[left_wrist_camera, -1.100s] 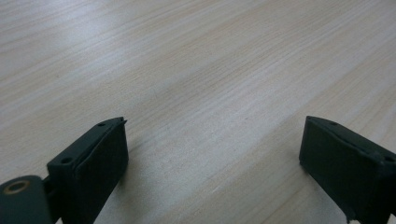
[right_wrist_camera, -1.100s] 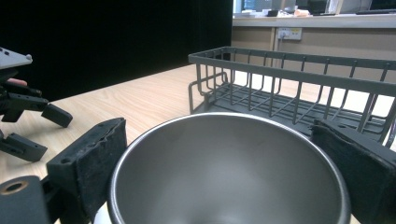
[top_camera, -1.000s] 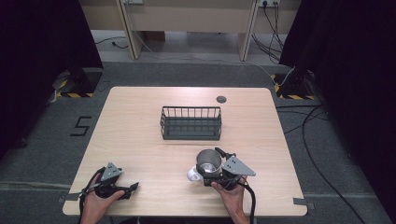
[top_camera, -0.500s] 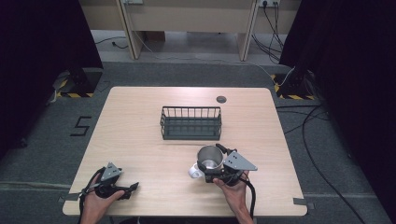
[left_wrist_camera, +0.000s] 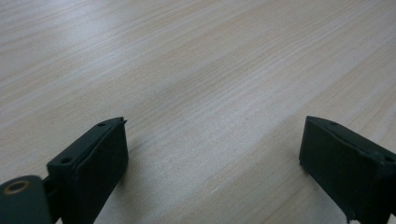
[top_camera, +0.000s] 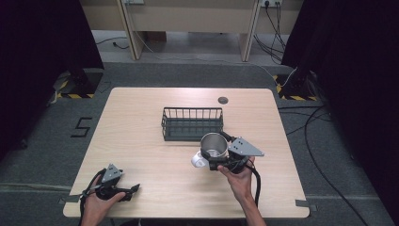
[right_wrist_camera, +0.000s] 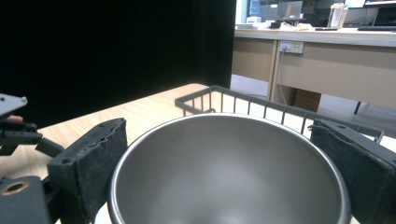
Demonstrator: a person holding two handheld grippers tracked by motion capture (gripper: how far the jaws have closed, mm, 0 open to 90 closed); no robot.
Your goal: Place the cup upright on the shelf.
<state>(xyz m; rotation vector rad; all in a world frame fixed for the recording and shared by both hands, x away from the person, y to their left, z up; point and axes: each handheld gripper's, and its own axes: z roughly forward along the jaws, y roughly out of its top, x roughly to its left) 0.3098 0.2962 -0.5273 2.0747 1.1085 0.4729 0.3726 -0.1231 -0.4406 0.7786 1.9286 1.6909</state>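
Surface (top_camera: 141, 127): pale wood grain, on grey carpet, black curtains either side, desks behind. Left tool (top_camera: 126, 191) at the near-left corner, jaws spread wide over bare wood. A black wire basket (top_camera: 192, 123) sits mid-surface, with a small dark disc (top_camera: 222, 100) beyond it near the far edge. Right tool (top_camera: 214, 153) pinches a steel cup (top_camera: 214, 144) between its pads, just in front of the basket. A white object (top_camera: 198, 161) below the cup is partly hidden; cannot identify it.
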